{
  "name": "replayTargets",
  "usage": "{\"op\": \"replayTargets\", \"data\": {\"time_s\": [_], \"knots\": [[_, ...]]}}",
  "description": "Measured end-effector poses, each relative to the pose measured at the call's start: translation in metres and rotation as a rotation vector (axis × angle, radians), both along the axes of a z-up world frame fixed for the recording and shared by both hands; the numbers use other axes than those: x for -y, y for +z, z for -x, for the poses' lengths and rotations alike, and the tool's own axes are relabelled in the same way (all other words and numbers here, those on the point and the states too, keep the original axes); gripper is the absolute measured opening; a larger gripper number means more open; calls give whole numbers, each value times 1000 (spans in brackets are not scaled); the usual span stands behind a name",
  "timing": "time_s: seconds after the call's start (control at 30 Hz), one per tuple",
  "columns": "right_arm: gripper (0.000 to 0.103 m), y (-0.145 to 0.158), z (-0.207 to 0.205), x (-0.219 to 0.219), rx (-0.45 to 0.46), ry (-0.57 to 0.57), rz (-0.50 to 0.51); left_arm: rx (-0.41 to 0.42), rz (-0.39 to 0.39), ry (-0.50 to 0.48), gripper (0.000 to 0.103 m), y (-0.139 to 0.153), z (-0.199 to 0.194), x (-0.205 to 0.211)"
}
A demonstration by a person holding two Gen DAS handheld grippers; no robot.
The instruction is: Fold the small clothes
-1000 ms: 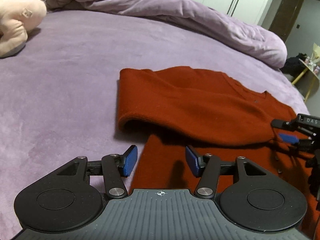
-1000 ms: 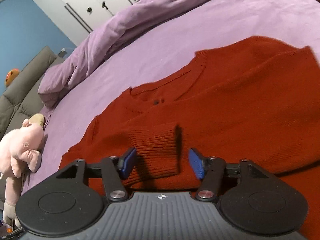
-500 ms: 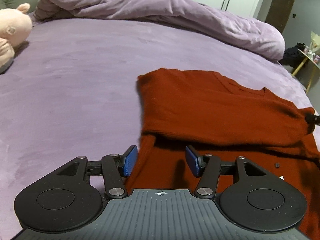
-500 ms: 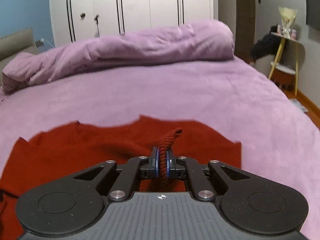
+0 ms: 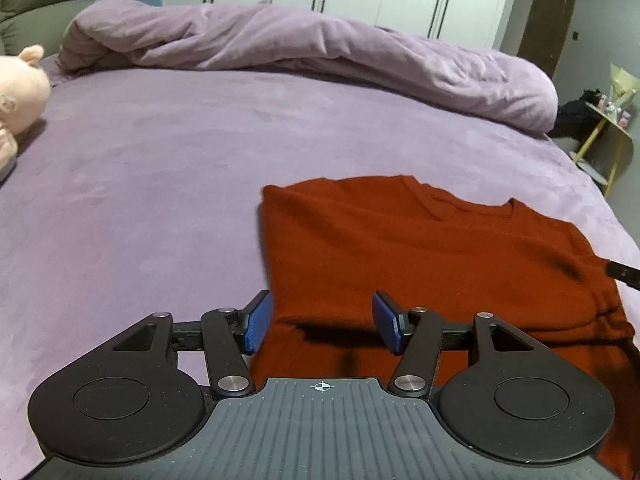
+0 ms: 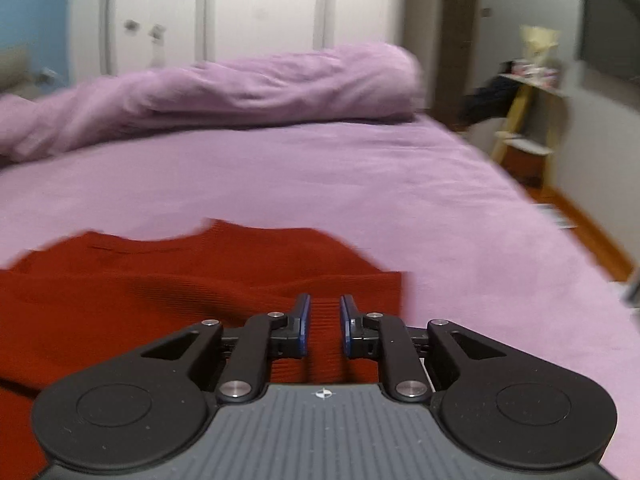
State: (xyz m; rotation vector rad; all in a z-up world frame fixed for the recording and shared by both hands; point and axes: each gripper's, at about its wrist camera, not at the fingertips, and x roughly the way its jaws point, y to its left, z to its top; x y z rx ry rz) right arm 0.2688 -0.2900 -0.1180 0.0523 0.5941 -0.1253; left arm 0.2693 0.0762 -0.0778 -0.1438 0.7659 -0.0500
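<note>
A rust-red knitted sweater (image 5: 420,248) lies flat on the purple bed (image 5: 160,200), neckline toward the far side, one part folded over its body. My left gripper (image 5: 322,314) hovers over the sweater's near left edge. Its jaws stand wide and are still opening a little, with nothing gripped. In the right wrist view, the sweater (image 6: 160,292) fills the lower left. My right gripper (image 6: 324,314) sits low over the ribbed cuff (image 6: 322,344) near the sweater's right side. Its jaws are opening, and the blue pads stand clear of the ribbing that shows in the gap.
A rolled purple duvet (image 5: 320,52) runs along the far side of the bed. A pink plush toy (image 5: 20,92) lies at the far left. The bed's right edge (image 6: 560,248) drops to a wooden floor, with a yellow side table (image 6: 520,128) beyond.
My right gripper shut on the ribbed cuff, swung round with it and has now parted its jaws off it. The left gripper drew back toward the sweater's near edge.
</note>
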Motion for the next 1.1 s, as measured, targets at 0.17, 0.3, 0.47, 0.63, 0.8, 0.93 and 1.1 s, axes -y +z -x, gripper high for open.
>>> {"op": "replayTargets", "data": {"time_s": [0.17,0.3,0.47,0.63,0.8,0.93,1.1], "knots": [[14,-7,-15,-47,-6,180,49,-43,-63,-15,62,-19,-24,25],[11,-26,-39,-62,-64,227,130,-56,-106,-31,67,-30,-31,34],[0,-44,-48,-19,-51,42,224,-36,-121,-59,72,-37,-30,30],[0,-24,-3,-9,-41,135,69,-27,-139,-76,73,-30,-16,33],[0,-49,26,-3,-95,156,170,-29,-179,-91,74,-32,-13,37],[0,-37,24,11,-132,111,100,-41,-207,-128,76,-29,-8,34],[44,-10,68,29,-125,154,-84,-125,-144,-214,76,-17,38,11]]}}
